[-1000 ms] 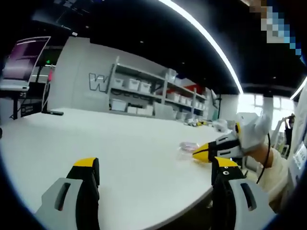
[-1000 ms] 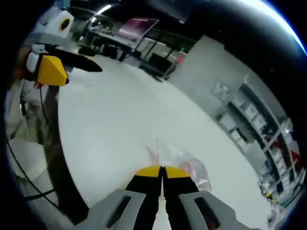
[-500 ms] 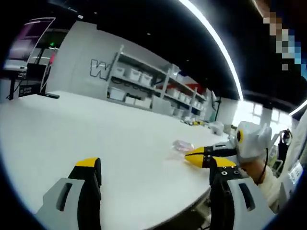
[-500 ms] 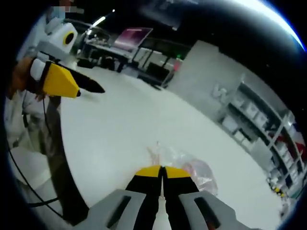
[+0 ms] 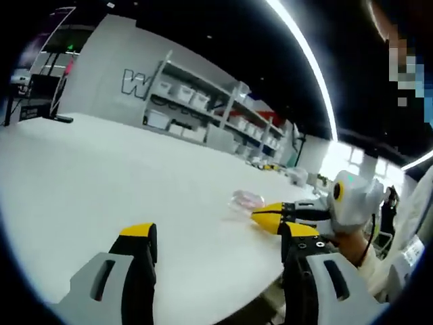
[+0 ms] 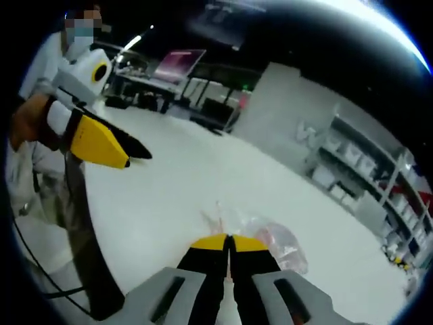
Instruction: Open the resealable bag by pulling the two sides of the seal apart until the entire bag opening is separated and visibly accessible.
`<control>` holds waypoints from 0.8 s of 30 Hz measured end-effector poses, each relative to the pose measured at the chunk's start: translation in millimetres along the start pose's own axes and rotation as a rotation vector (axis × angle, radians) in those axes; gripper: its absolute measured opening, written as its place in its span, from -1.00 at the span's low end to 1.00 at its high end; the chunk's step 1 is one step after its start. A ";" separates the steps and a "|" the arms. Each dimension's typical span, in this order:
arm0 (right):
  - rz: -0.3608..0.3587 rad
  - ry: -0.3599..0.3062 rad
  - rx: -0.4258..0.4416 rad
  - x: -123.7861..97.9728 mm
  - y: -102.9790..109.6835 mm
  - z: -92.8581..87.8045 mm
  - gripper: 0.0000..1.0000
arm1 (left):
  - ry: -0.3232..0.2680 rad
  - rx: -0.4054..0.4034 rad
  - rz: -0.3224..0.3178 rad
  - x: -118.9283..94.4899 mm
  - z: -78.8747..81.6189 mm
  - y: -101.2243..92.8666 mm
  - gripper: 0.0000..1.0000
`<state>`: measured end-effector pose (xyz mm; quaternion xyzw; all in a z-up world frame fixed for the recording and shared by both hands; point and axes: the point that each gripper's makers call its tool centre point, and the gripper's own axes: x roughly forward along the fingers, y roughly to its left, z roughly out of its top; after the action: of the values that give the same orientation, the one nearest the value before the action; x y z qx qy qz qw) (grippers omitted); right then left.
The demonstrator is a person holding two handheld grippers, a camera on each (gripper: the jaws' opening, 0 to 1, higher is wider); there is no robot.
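Right gripper view: jaws of the right gripper [image 6: 229, 242] pinched together on the resealable bag [image 6: 260, 238], which lies on the white table [image 6: 169, 183].
Left gripper [image 5: 220, 237], jaws apart, hovers beside the bag; pulling one-sided would likely drag the whole bag instead of parting its seal.

Both views are bright below and dark above. A long ceiling light strip [image 5: 308, 64] supplies most of the light and is blown out to white, as is the window area [image 5: 342, 159] below its far end. The white table [image 5: 101, 176] reflects evenly, with faint shadows. Fisheye distortion curves the shelving [image 6: 365, 176] and softens detail towards the edges.
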<state>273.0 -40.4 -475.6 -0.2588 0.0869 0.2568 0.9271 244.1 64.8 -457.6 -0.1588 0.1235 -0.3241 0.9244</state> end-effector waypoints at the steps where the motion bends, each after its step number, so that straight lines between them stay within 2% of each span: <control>1: -0.001 -0.005 0.002 -0.1 -0.5 0.5 -1.00 | 0.001 -0.023 -0.005 1.7 -0.1 -1.3 0.32; 3: 0.002 -0.010 0.012 0.3 -1.9 0.5 -1.00 | -0.020 -0.056 -0.012 4.7 3.0 -3.4 0.22; 7: 0.004 -0.027 0.034 0.2 -4.1 0.3 -1.00 | -0.011 -0.122 -0.033 12.8 2.0 -7.8 0.18; 16: 0.003 -0.076 0.072 -4.0 -10.2 2.0 -1.00 | 0.017 -0.140 -0.072 32.3 -4.2 -21.0 -0.09; 24: 0.016 -0.116 0.092 -4.7 -9.5 6.0 -1.00 | 0.029 -0.201 -0.103 46.8 -5.5 -31.0 -0.22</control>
<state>274.1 -46.2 -465.0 -0.2000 0.0468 0.2745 0.9394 260.4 10.9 -456.9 -0.2519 0.1604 -0.3593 0.8842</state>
